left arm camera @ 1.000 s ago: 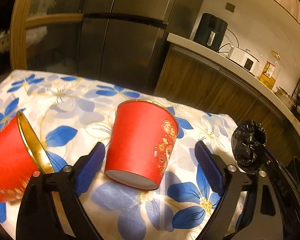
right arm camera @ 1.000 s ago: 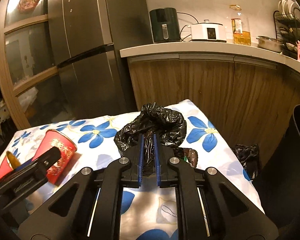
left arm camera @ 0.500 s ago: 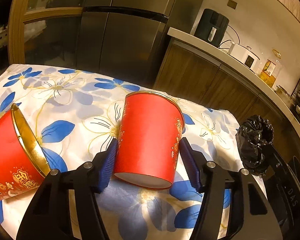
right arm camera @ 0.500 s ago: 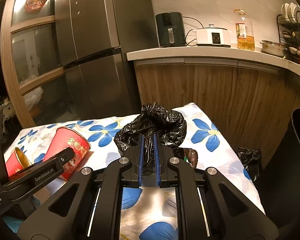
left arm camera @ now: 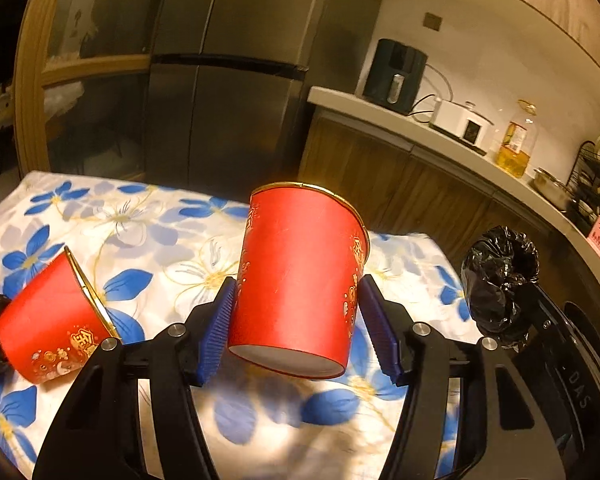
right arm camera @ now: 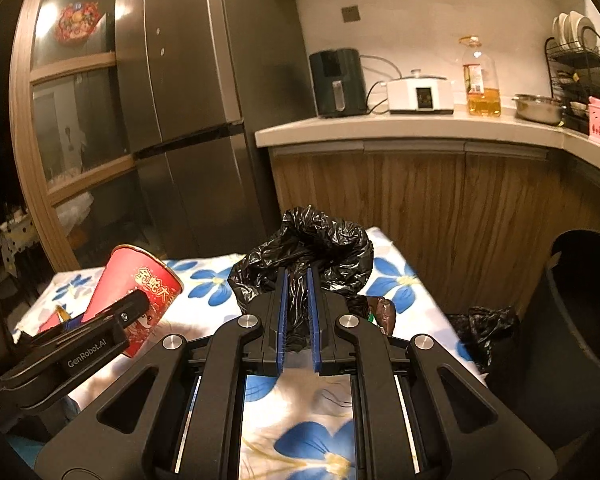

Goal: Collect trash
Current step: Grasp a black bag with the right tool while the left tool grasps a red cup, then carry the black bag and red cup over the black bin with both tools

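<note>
Left gripper (left arm camera: 296, 320): pads pressing both sides of a red paper cup (left arm camera: 298, 280), having just closed on it. Right gripper (right arm camera: 298, 316): jaws nearly together, pinching a black trash bag (right arm camera: 308, 248).

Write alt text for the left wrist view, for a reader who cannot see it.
The left gripper clamps a red paper cup with a gold rim between its blue pads, above a table covered in a blue-flower cloth. A second red cup lies tipped on the cloth at left. At right, a crumpled black trash bag is held up; fridge and kitchen counter stand behind.
</note>
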The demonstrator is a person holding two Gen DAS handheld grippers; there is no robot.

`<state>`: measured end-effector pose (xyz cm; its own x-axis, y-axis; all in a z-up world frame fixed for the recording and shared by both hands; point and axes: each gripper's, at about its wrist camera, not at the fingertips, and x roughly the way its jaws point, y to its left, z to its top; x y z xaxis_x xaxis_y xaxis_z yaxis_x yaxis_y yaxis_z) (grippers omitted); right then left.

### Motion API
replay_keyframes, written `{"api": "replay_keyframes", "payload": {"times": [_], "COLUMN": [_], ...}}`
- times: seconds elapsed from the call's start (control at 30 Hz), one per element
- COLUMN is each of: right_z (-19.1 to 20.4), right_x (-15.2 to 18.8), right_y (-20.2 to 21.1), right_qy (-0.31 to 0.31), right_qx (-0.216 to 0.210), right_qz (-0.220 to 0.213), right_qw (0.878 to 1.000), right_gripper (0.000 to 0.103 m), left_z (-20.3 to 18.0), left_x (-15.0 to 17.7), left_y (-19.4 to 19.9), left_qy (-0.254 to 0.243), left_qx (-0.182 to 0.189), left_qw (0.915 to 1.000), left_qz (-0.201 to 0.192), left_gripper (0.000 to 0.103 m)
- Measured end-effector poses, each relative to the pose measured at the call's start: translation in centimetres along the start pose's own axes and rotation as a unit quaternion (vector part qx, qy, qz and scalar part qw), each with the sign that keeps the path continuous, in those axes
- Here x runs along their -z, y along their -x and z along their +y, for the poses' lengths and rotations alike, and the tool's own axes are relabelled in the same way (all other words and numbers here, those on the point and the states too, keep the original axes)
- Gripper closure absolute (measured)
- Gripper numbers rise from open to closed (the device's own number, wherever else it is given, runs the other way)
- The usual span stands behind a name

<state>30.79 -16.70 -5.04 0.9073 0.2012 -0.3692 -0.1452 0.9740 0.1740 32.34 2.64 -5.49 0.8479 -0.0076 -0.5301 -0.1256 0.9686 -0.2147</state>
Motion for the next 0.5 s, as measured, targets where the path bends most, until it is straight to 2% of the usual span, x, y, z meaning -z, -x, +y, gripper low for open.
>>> {"api": "replay_keyframes", "payload": {"times": [0.23, 0.5], "right_z": [-2.8, -7.8], "right_x": [-1.0, -1.6], "right_y": [4.4, 9.0], "right_qy": [-0.009, -0.028], "right_qx": [0.015, 0.052], "right_qz": [-0.030, -0.056], "right_qw": [0.999, 0.997], "right_gripper": [0.094, 0.093], "left_z": [-5.0, -12.3], "left_x": [0.4, 1.6], "left_y": [2.9, 5.3], "left_qy": [-0.035, -0.076], "left_qx": [0.027, 0.079], "left_qw": [0.9989, 0.9939], "left_qz": [-0.011, -0.018], "left_gripper": [0.043, 0.043]}}
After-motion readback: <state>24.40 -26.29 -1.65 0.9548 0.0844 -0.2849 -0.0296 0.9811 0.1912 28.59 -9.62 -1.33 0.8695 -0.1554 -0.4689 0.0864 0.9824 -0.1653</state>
